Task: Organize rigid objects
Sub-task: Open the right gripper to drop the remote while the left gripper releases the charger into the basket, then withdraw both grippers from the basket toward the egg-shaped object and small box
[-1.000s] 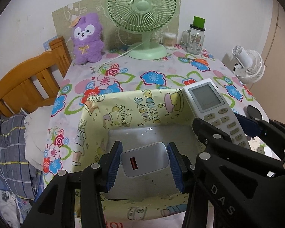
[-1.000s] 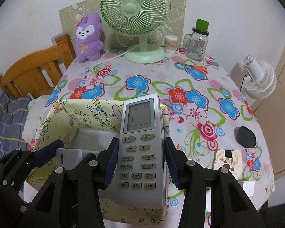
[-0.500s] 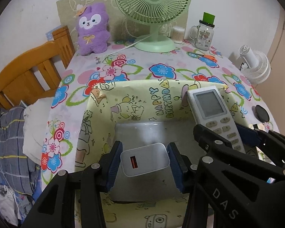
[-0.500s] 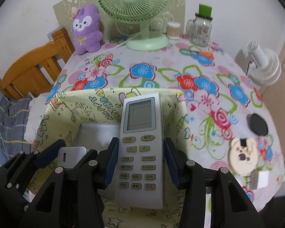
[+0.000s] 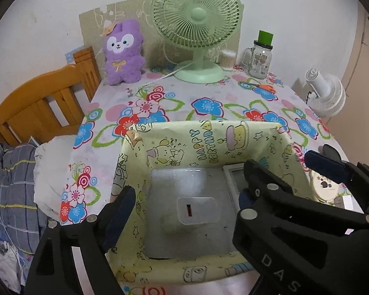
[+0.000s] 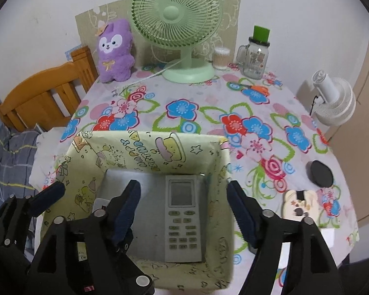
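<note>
Both jaws just sprung apart above the yellow box [image 6: 145,147], left gripper [image 5: 184,211] and right gripper [image 6: 184,211] empty, white charger [image 5: 198,210] and remote [image 6: 183,218] dropped flat on its floor, side by side: two items stowed.

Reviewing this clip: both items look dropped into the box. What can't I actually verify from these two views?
- Remote: in the left wrist view the right claw hides all but its screen corner.
- Charger: in the right wrist view that claw's left finger hides nearly all of it.
- Remote button labels: too small to read.
- Box near wall: covered by both open claws, left claw included.
- Round black object: too indistinct to identify.
</note>
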Motion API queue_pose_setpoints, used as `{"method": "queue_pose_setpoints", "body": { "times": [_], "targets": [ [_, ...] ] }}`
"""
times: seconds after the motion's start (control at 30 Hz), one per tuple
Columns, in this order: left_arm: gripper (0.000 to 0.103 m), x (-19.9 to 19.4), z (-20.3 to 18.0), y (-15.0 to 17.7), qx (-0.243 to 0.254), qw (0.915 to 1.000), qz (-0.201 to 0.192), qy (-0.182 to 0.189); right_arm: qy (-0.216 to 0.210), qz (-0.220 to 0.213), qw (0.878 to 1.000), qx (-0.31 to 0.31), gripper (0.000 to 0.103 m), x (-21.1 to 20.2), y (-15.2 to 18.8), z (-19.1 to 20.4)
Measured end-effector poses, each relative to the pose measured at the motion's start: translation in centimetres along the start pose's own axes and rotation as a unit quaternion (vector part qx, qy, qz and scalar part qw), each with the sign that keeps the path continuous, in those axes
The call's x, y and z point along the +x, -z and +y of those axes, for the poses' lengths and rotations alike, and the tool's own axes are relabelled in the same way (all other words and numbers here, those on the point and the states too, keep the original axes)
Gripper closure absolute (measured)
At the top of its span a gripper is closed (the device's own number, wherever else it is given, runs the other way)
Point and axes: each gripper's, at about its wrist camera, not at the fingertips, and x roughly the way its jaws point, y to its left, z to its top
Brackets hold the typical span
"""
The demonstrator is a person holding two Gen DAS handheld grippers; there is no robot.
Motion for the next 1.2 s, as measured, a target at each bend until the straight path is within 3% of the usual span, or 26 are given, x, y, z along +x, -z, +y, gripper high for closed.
{"method": "queue_pose_setpoints", "body": {
  "times": [0.4,1.2],
  "targets": [
    [0.011,-2.3,-2.8,0.6,0.008,0.9999,-0.009,-0.001,0.007,-0.008,1.000,-0.002,0.015,-2.7,0.8,-2.3],
    [0.011,-4.7,-8.7,1.1,0.008,0.9996,-0.025,-0.012,-0.006,-0.011,1.000,-0.002,0.015,-5.4,2.0,-7.8]
  ]
}}
